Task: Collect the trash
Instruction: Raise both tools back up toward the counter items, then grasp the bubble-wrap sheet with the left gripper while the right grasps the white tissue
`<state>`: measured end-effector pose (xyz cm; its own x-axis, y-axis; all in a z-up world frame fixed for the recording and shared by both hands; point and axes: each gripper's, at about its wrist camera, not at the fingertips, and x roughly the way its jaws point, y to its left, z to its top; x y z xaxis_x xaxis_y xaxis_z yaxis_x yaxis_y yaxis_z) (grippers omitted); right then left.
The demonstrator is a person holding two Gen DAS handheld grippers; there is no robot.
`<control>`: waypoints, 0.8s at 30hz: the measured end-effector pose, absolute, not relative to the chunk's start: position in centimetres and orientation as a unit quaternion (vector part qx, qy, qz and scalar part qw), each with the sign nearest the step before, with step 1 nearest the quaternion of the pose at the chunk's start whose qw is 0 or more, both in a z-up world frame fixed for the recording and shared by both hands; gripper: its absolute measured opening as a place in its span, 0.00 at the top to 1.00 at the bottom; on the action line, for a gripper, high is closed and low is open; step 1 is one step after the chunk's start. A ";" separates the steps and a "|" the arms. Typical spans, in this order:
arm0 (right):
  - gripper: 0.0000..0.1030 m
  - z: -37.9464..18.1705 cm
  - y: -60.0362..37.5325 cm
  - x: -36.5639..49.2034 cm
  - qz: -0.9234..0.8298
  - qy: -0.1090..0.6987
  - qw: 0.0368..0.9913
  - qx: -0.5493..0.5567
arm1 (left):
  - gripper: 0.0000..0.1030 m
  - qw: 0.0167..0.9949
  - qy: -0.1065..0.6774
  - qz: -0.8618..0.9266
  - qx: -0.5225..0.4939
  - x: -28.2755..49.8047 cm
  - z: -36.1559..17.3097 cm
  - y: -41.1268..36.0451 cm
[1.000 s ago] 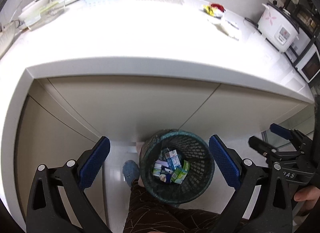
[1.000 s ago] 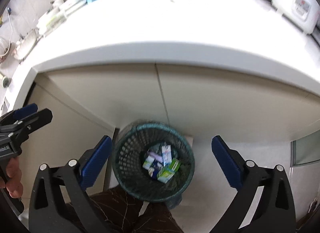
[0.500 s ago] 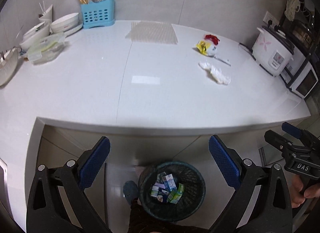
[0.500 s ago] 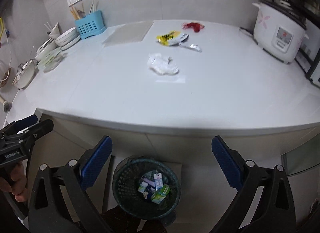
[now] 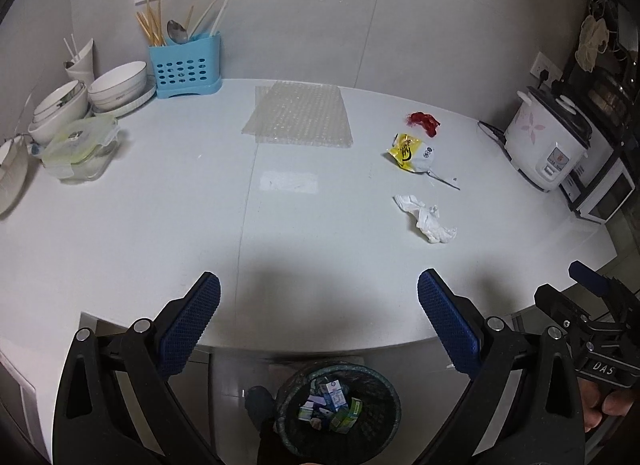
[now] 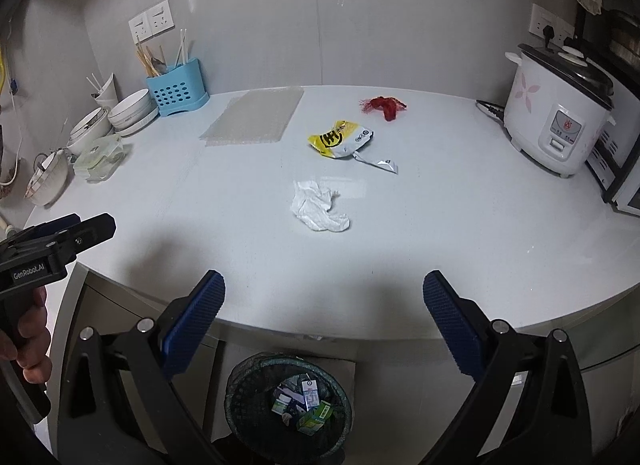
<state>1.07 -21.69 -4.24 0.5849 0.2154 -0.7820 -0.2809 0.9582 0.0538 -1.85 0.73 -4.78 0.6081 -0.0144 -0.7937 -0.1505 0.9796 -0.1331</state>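
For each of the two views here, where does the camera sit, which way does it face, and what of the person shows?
Left wrist view: sits on the left tool, above the counter's near edge, facing the back wall; both open blue fingers show, plus the right tool and fingers of the hand holding it at far right.
Right wrist view: sits on the right tool, facing the same way from further right; the left tool and its hand show at far left.
Shared: crumpled tissue, yellow wrapper, wastebasket below.

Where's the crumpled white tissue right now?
The crumpled white tissue lies mid-counter in the right wrist view, just in front of the yellow snack wrapper.
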 end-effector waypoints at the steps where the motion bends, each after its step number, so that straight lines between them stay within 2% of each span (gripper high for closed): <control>1: 0.07 -4.1 -21.5 1.4 0.139 0.433 0.890 -0.038 | 0.06 0.892 0.441 0.036 -0.095 -1.3 -4.7 0.9; 10: 0.09 -4.2 -19.9 5.2 0.127 0.440 0.888 -0.041 | 0.06 0.888 0.449 0.027 -0.094 3.8 -4.7 2.1; 24: 0.12 -8.0 -17.9 12.1 0.087 0.488 0.867 -0.043 | 0.06 0.873 0.476 0.007 -0.102 15.2 -6.8 4.4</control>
